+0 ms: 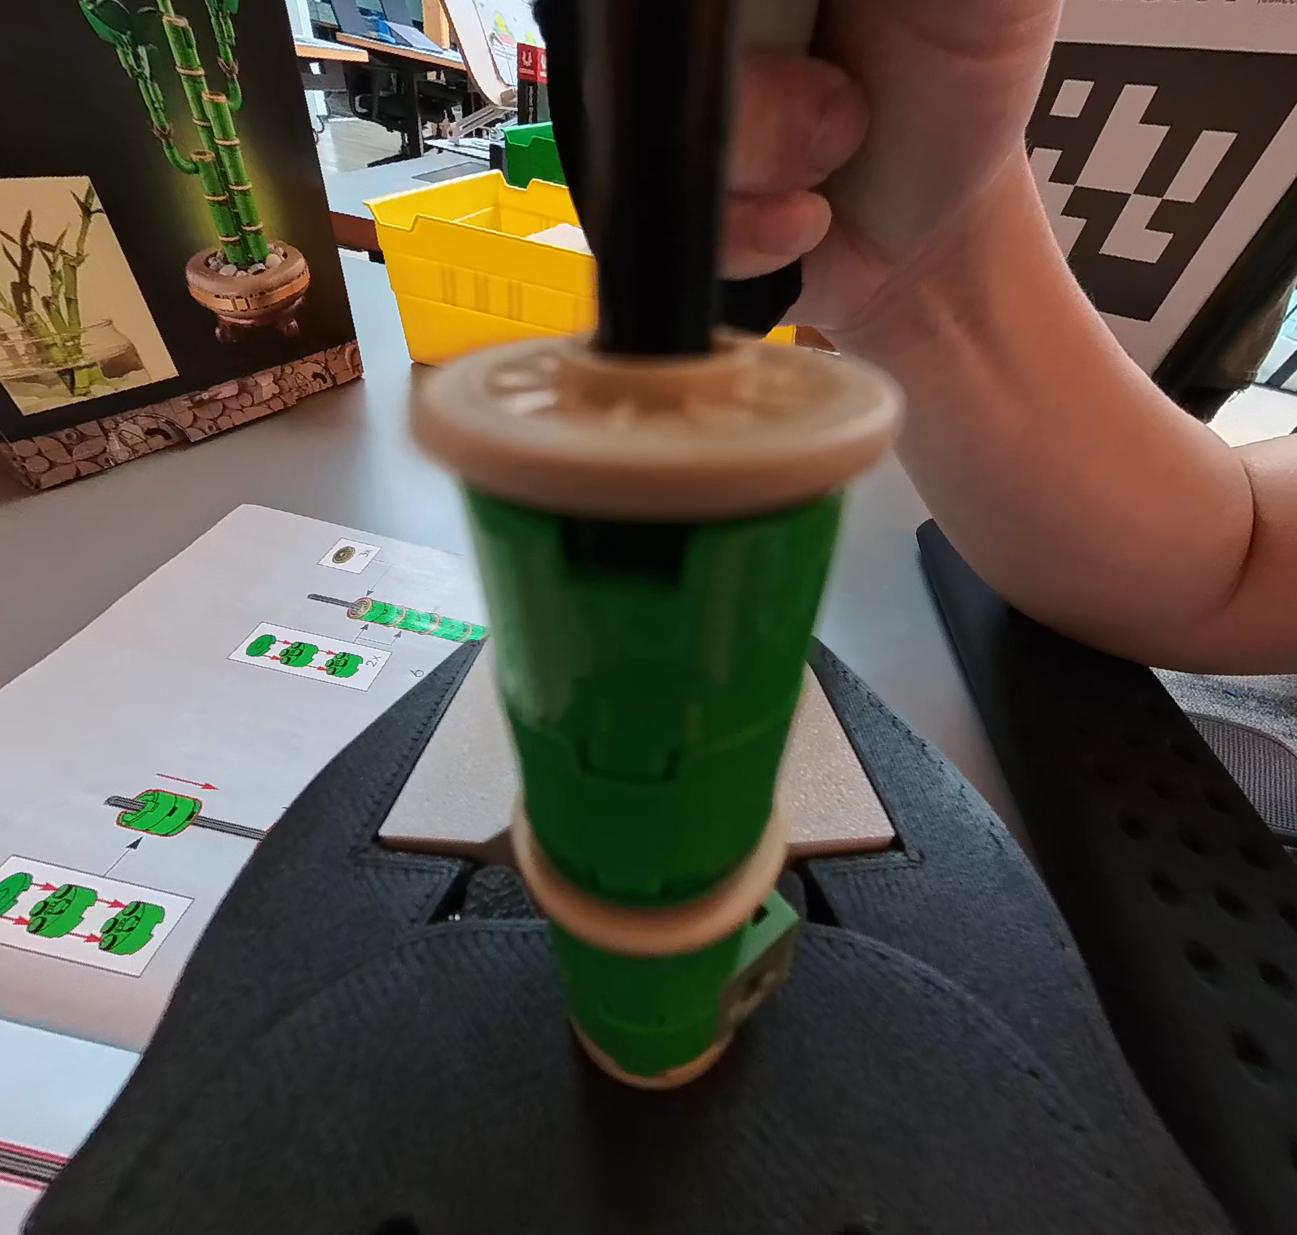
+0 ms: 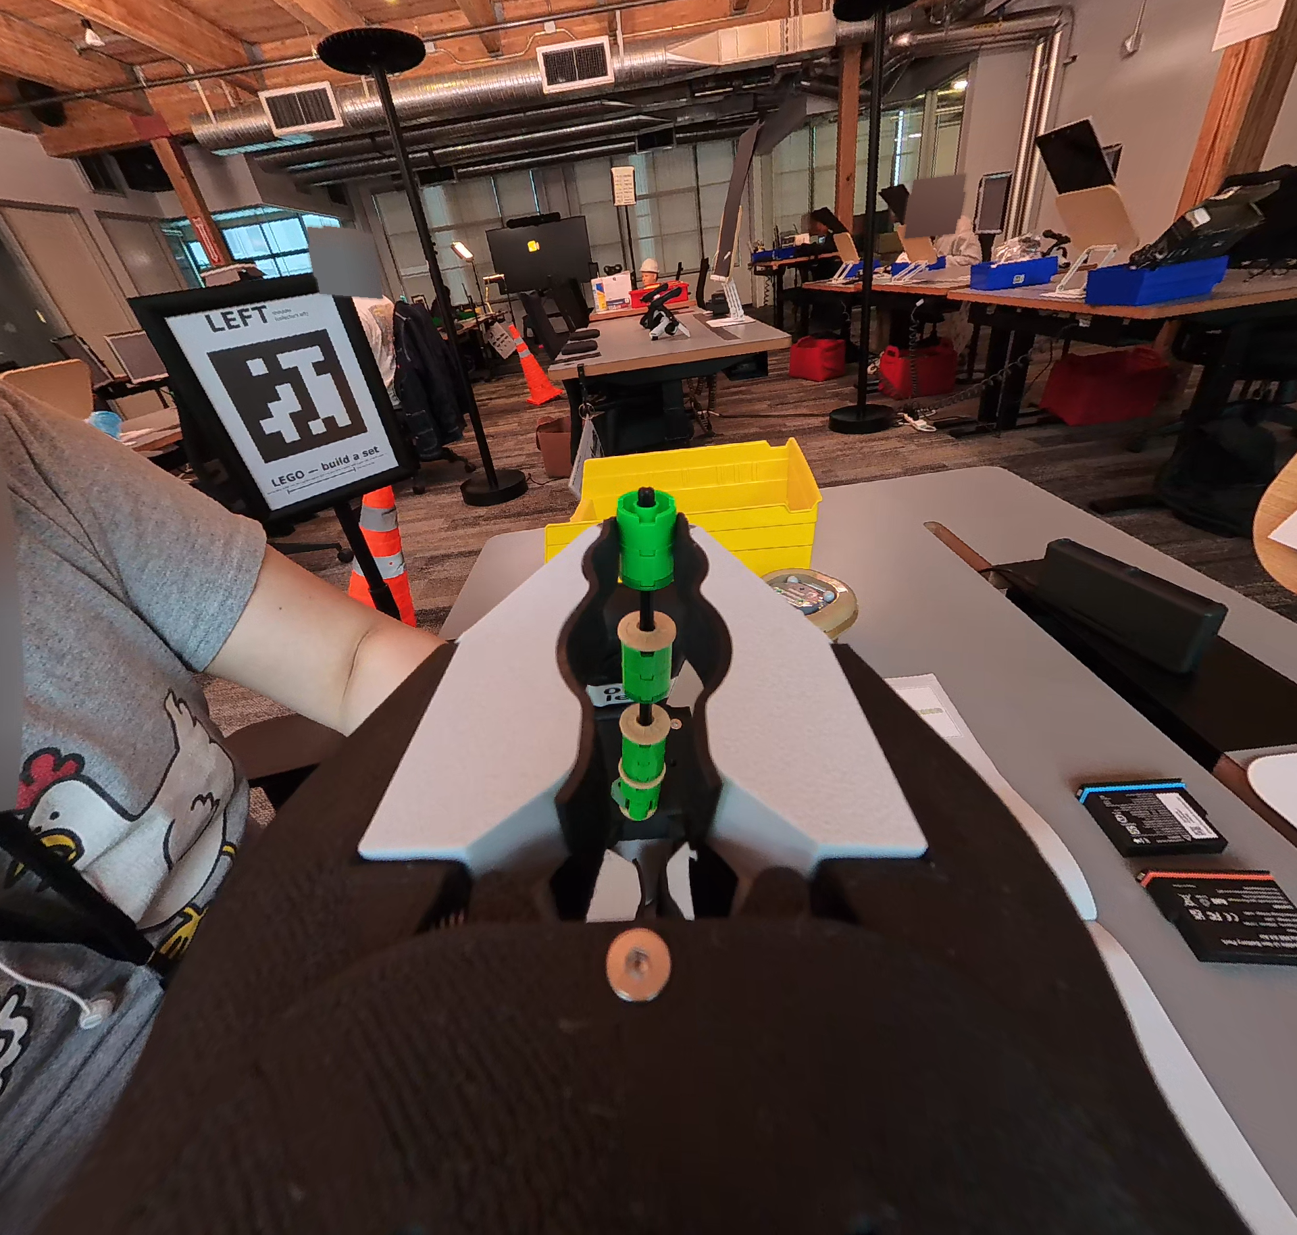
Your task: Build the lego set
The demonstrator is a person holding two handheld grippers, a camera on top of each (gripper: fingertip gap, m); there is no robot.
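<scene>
Right wrist view: fingers (image 2: 646, 555) clamped on top green segment (image 2: 646, 538); left fingers (image 1: 649, 955) apparently gripping bamboo stalk (image 1: 653, 675). Risk: misaligned push jamming segment on black axle (image 2: 643, 622).

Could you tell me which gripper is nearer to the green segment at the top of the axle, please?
Right. The right gripper is clamped on the top green segment; the left gripper holds the bamboo stalk's lower end, farther down the axle.

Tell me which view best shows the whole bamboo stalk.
Right wrist view: the bamboo stalk shows sharp, all green segments and tan rings strung along the black rod. Left wrist view shows only its near end, blurred and filling the frame.
</scene>
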